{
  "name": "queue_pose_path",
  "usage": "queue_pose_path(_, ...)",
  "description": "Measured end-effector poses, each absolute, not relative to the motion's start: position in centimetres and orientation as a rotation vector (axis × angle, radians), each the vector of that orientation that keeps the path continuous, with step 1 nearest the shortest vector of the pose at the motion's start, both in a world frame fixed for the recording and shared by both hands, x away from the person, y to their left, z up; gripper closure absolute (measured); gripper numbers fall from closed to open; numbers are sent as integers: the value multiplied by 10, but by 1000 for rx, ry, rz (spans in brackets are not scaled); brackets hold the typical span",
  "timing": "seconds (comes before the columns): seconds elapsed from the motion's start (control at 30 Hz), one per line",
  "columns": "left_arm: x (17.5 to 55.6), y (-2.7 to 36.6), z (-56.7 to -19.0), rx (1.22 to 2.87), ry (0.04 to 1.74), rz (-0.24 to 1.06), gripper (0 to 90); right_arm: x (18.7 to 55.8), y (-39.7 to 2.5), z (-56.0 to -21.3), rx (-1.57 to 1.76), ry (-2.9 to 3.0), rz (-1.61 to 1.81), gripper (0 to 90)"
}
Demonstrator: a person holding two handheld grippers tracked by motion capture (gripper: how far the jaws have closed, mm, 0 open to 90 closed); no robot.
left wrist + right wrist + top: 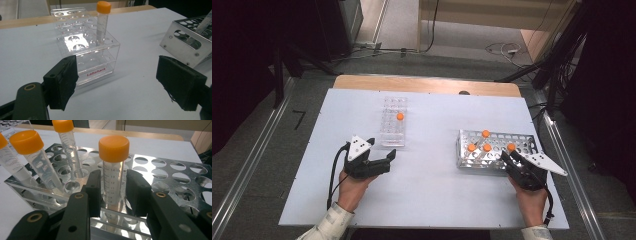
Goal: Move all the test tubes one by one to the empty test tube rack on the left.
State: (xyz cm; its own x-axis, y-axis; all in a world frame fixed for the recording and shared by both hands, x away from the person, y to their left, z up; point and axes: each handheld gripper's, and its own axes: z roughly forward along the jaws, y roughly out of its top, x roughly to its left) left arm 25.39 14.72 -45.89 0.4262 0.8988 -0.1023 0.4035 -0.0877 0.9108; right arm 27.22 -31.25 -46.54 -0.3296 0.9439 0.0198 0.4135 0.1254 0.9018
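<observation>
A clear plastic rack point(392, 131) point(96, 66) holds one orange-capped tube point(400, 116) point(102, 25). My left gripper point(382, 149) point(120, 75) stands wide open on the table just short of that rack, nothing between its jaws. To the right, a metal rack point(524, 141) point(172, 173) carries several orange-capped tubes. My right gripper point(511, 156) point(113, 192) is at this rack's near right corner. Its jaws stand close on either side of one upright tube point(511, 147) point(113, 167), with a thin gap on each side.
The white table top point(432, 195) lies on a wooden bench point(427, 84). The metal rack's corner point(186, 47) shows in the left gripper view. Three other tubes point(42, 167) lean in the metal rack left of the right gripper. Cables and dark stands surround the table.
</observation>
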Motion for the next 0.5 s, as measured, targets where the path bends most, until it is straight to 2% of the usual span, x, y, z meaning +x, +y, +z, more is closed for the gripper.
queue_pose_path(0.23, 254, 147, -458, 1684, 1144, 620, 177, 273, -310, -467, 1300, 1834, 1154, 707)
queue_pose_path(0.5, 253, 147, -458, 1684, 1140, 619, 177, 270, -313, -457, 1287, 1801, 1184, 711)
